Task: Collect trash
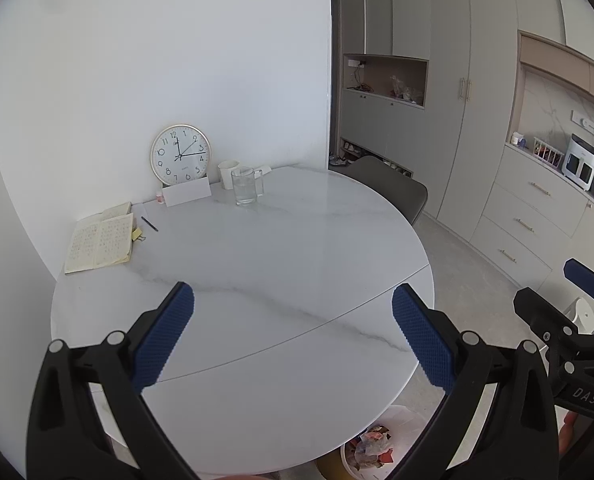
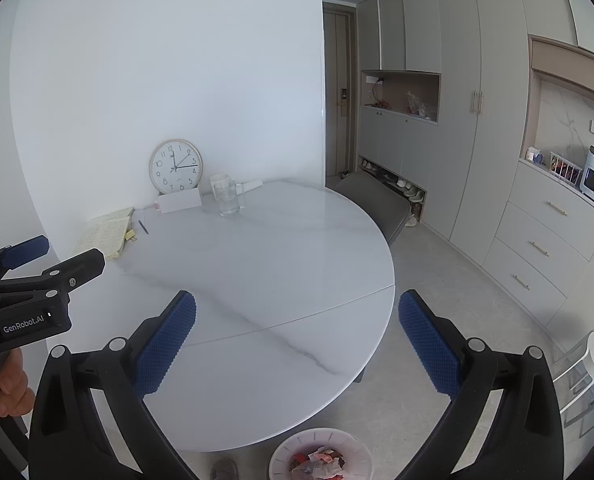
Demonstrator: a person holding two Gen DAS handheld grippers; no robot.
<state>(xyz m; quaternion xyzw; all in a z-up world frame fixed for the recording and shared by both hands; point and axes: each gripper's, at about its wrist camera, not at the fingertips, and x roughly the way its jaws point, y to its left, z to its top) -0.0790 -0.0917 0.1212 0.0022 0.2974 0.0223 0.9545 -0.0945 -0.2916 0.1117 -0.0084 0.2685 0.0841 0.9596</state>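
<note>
**Both tongs spread wide, nothing held**

Blue pads of my left gripper and right gripper gape empty over the marble table. Trash sits in the white bin below its near edge — only my right view shows the bin's whole rim.

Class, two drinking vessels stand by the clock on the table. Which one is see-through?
The glass mug with the handle, standing nearer the grippers. The white cup behind it, against the wall, is opaque.
</note>
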